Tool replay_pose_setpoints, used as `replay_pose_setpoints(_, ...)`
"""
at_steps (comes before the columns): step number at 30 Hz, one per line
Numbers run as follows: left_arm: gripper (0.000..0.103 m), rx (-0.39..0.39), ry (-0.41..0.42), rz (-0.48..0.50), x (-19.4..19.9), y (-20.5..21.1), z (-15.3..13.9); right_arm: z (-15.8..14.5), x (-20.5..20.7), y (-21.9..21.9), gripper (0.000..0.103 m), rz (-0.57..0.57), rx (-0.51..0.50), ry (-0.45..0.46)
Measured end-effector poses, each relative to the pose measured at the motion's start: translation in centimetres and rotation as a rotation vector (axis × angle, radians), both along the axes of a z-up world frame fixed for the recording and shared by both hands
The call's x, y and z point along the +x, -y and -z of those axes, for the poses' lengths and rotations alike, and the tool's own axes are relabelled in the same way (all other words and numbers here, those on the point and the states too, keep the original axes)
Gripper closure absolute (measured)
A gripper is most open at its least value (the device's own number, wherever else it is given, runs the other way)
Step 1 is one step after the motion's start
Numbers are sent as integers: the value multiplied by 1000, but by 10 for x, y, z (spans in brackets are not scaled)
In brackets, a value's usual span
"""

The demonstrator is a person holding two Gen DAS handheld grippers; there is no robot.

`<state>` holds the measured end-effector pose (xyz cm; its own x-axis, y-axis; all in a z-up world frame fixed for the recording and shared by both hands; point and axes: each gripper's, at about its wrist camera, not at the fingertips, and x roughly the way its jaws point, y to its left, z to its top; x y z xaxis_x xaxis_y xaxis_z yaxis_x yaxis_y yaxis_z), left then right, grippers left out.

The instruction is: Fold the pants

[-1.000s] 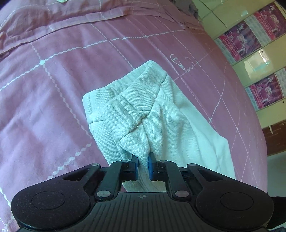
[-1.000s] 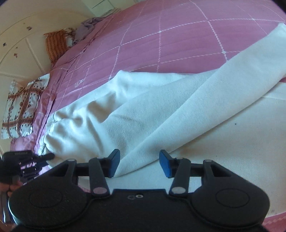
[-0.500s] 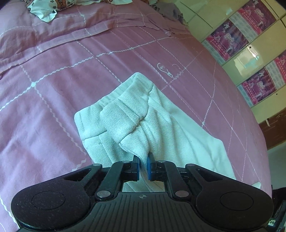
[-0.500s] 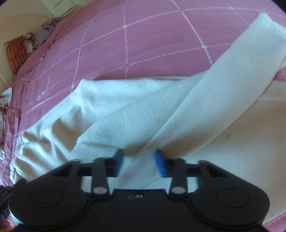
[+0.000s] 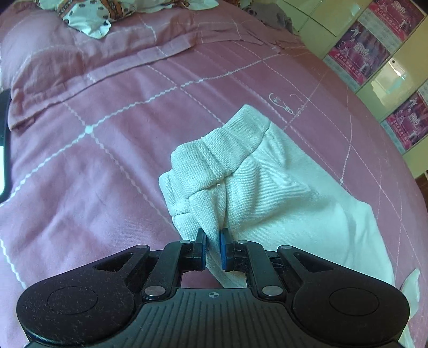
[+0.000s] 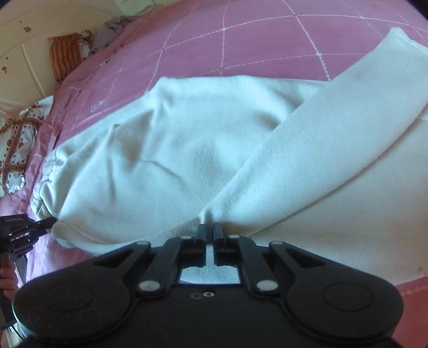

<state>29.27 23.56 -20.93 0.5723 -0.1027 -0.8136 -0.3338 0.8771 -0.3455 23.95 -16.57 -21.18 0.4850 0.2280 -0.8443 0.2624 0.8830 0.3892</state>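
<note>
White pants [image 5: 281, 187] lie across a pink quilted bedspread [image 5: 107, 133]. In the left wrist view my left gripper [image 5: 213, 249] is shut on a bunched fold of the waistband, which rises off the bed. The right wrist view shows the pants [image 6: 174, 150] with one leg laid diagonally over the other. My right gripper [image 6: 210, 230] pinches a fold of cloth where the legs meet; its jaws are just starting to open, with fabric still between the pads. The left gripper [image 6: 49, 221] holds the waistband corner at the far left of that view.
Patterned pillows [image 5: 88, 16] lie at the head of the bed. A wardrobe with pink posters [image 5: 374, 48] stands beside the bed. An orange striped cushion [image 6: 65, 57] sits in the far corner. A hand [image 6: 8, 278] shows at the left edge.
The right gripper's jaws went from wide apart to pinched on the fold where the pant legs cross. The left gripper kept its grip and tilted, so more of the bed's head shows.
</note>
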Motion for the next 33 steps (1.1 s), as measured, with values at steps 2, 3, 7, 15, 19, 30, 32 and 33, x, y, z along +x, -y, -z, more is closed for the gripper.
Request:
replay_pose_setpoints(2,94,58,51,42,-11,13,-22,-16,-4,6,74,1,10,22)
replay_pose_setpoints(3,94,85,76,69,-16,21,-32,-24,-5,12,71,2,2,37)
replay_pose_setpoints(7,94,81,91,209,-21,70,-46,-47,2,46,60,40,-97,74)
replay_pose_setpoints(15,94,71,-24,321,-14,153,-1,-33,52,94,60,199,-100,-50)
replay_pose_setpoints(19,95,41,-7,300,-22,145,13,-17,76,97,61,247,-106,-112)
replay_pose_setpoints(30,95,4,16,312,-21,135,18,-25,61,104,102,175,-232,-128)
replay_pose_setpoints(32,95,17,24,323,-23,136,18,-43,30,110,103,175,-204,-68)
replay_pose_setpoints(33,95,26,28,327,-24,137,18,-51,10,114,103,187,-177,-40)
